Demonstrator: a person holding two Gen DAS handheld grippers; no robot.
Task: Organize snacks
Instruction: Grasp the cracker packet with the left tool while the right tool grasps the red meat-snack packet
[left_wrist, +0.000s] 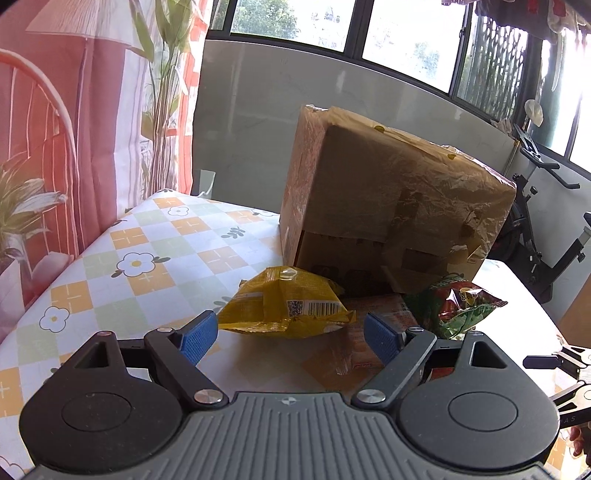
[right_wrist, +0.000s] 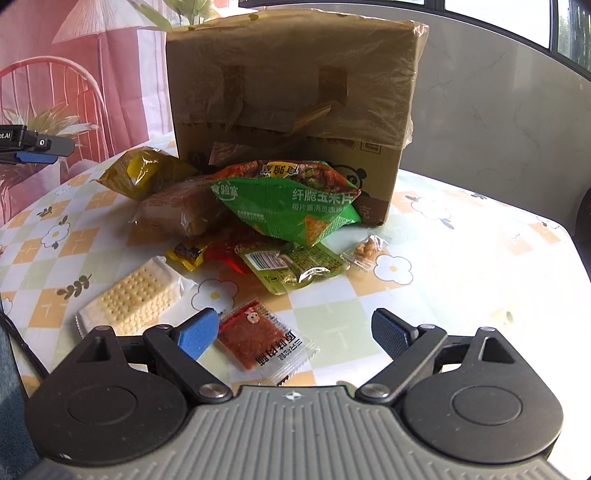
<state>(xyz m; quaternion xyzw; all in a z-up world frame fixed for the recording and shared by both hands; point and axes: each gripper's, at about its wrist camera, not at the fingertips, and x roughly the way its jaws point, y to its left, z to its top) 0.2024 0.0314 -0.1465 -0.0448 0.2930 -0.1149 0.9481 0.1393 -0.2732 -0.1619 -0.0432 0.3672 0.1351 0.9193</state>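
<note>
The left gripper (left_wrist: 290, 334) had its fingers spread and empty, the yellow bag (left_wrist: 286, 308) lying just beyond and between them on the bench (left_wrist: 140, 258). The right gripper (right_wrist: 295, 332) was likewise spread, a red packet (right_wrist: 264, 341) lying between its fingers, nearer the left one at lower centre, below the box (right_wrist: 291, 88).

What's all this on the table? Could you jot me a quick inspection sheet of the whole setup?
Surface: flower-checked tablecloth, sunlit.
Job's things: taped brown cardboard box; before it a green corn-chip bag, yellow snack bag, clear-wrapped cracker pack, small red jerky sachet, tiny nut packet.
Clutter: nothing seen.
Grippers: left tool and right tool open, empty.
Cables: dark cable at left edge.
Surroundings: pink curtain, windows, exercise bike.
</note>
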